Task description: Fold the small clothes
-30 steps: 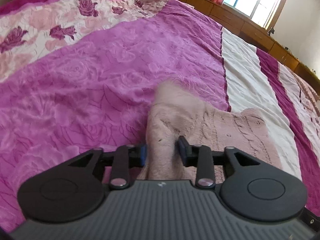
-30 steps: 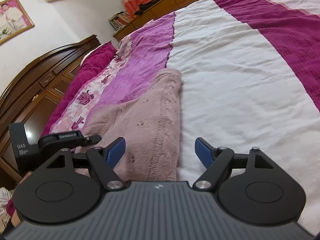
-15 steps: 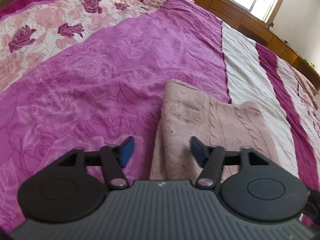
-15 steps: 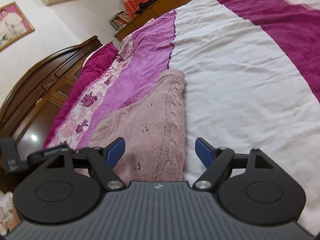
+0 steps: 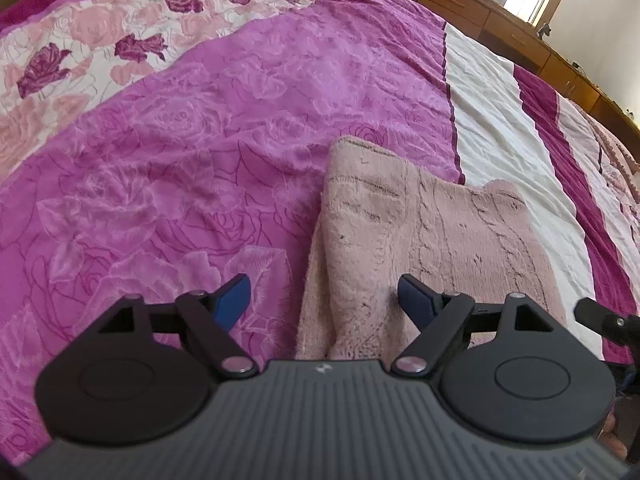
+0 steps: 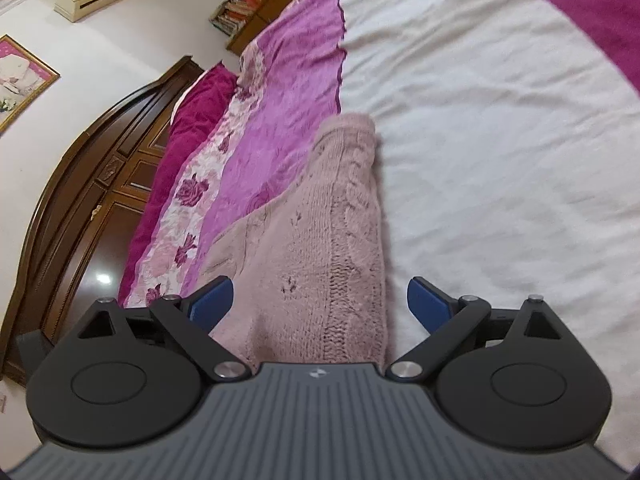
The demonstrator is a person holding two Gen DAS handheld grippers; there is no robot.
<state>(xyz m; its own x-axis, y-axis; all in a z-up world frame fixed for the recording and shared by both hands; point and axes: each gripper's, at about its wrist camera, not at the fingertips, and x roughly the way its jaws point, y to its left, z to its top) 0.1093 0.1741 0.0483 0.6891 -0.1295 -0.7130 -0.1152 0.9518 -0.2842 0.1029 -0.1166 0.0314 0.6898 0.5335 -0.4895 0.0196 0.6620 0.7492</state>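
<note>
A folded pink knitted garment [image 5: 424, 232] lies flat on the bed, across the seam between the purple and white stripes. My left gripper [image 5: 324, 300] hovers over its near left edge with the jaws opening; the fabric lies between and below the blue pads, which do not press on it. In the right wrist view the same pink garment [image 6: 320, 248] stretches away from my right gripper [image 6: 320, 304], whose jaws are also opening wide over the garment's near end, with the pads clear of the knit.
The bedspread [image 5: 200, 140] has purple, rose-printed, white and magenta stripes. A dark wooden headboard [image 6: 80, 208] stands at the left in the right wrist view. Low wooden cabinets [image 5: 500, 12] line the far wall under a window. Part of the other gripper [image 5: 604, 320] shows at the right edge.
My left gripper has let go of the garment's corner, which has dropped flat onto the bed. The right gripper has opened wider and shifted along the garment.
</note>
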